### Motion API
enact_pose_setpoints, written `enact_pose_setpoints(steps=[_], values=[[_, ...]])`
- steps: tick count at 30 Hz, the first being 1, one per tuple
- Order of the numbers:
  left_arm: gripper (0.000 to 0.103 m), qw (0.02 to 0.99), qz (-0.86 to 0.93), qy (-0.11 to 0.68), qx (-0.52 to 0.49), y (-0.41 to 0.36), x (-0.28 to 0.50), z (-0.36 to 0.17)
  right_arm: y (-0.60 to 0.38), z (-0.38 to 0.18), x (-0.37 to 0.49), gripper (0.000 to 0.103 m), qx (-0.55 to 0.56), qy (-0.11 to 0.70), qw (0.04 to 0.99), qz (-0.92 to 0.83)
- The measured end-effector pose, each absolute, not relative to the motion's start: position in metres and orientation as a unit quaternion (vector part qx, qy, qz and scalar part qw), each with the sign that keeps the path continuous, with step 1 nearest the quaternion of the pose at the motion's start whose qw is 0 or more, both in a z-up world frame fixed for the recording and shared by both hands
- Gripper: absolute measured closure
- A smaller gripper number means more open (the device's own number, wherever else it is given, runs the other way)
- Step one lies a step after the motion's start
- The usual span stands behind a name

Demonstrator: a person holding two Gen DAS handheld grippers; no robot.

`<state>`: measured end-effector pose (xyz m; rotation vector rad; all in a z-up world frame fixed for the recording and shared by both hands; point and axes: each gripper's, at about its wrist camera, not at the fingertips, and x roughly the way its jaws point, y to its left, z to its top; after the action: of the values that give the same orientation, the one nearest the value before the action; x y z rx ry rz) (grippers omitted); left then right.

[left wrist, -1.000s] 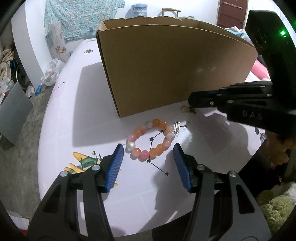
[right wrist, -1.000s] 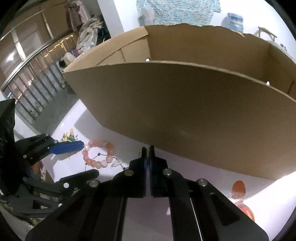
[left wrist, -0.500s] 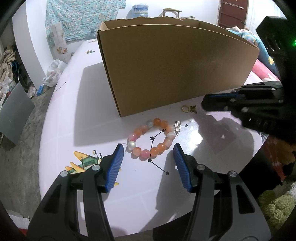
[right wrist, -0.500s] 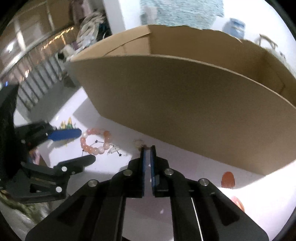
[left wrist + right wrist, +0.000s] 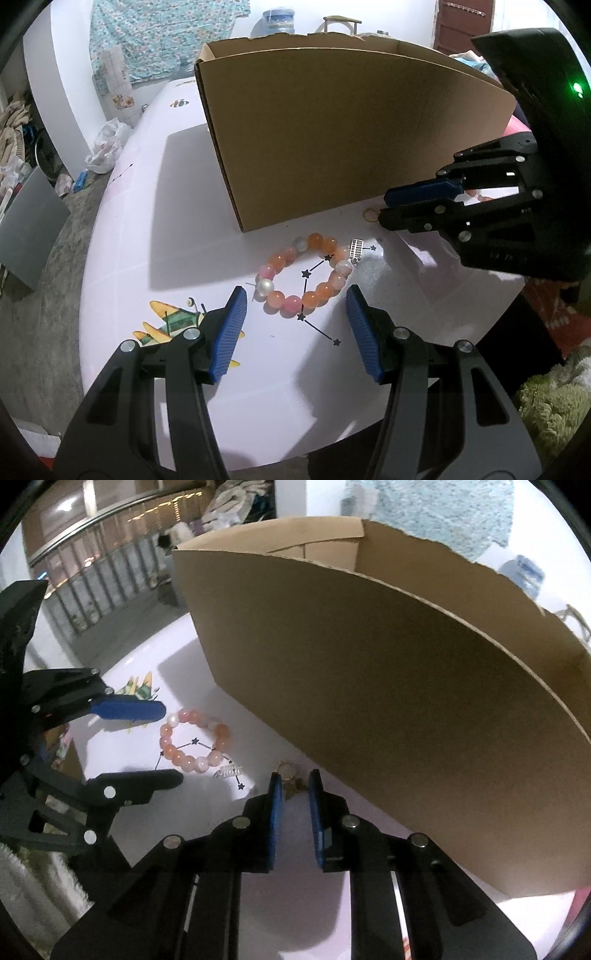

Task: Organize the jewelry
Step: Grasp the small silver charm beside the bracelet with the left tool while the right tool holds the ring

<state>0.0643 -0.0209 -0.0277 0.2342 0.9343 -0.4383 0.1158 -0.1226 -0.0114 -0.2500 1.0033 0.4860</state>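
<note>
Small ring pendant lined up
The right gripper (image 5: 294,777) is held part-open around the light, slippery pendant (image 5: 289,775); the loop is best pinched.

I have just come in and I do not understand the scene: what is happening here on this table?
A person with a gripper in each hand is tidying jewelry beside a large brown cardboard box on the white table. The left gripper is open, facing an orange and pink beaded bracelet. The right gripper, partly open, brackets a small gold ring charm near the box wall. Neither piece is gripped yet.
</note>
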Motion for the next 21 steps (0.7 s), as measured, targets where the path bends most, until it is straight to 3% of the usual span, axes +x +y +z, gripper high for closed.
enact_pose_setpoints(steps=[14, 21], values=[[0.05, 0.863, -0.208, 0.446, 0.112, -0.019, 0.064, -0.026, -0.138, -0.012, 0.116, 0.091, -0.073, 0.485, 0.843, 0.222], [0.05, 0.876, -0.236, 0.411, 0.09, -0.019, 0.055, -0.006, -0.163, -0.013, 0.094, 0.091, -0.041, 0.492, 0.852, 0.172]])
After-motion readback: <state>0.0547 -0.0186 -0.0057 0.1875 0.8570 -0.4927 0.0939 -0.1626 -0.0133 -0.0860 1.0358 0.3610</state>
